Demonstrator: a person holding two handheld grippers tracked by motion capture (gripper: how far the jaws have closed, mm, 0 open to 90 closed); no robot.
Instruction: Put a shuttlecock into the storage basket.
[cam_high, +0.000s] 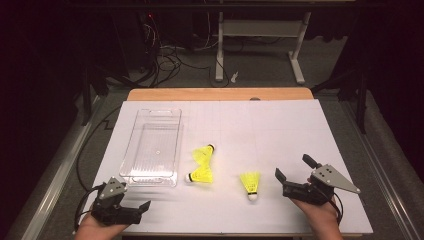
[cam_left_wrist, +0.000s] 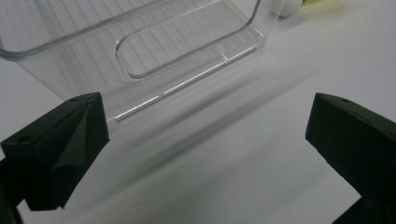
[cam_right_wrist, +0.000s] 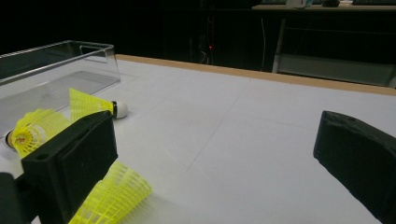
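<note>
On the white tabletop (cam_high: 280, 125) lie three yellow shuttlecocks and a clear plastic bin (cam_high: 153, 148). The right tool (cam_high: 292, 173) sits near the front right of the tabletop, held in a hand (cam_high: 320, 212), with its jaws spread wide and holding nothing. The nearest shuttlecock (cam_high: 250, 184) lies just to the left of this tool, close to the jaw tips but not between them and not touching them; its white cork end points toward the front edge and its yellow skirt points away. In the right gripper view, the skirt of this shuttlecock (cam_right_wrist: 114, 198) shows low beside the left-hand jaw, partly hidden behind it.

The other two shuttlecocks lie farther left, close together, just beside the right wall of the bin. The front one (cam_high: 200, 175) has its white cork toward the bin's near corner; the back one (cam_high: 205, 153) has a dark cork pointing away from the person. Their skirts meet or nearly meet; I cannot tell which. In the right gripper view they appear beyond the left-hand jaw, in front of the bin (cam_right_wrist: 56, 70).

The left tool (cam_high: 141, 208) rests at the front left corner of the tabletop, jaws wide apart and holding nothing. It is near the front end of the bin, whose short wall (cam_left_wrist: 140, 51) stands ahead of the jaws in the left gripper view, apart from them. The shuttlecocks are well off to its right.
</note>
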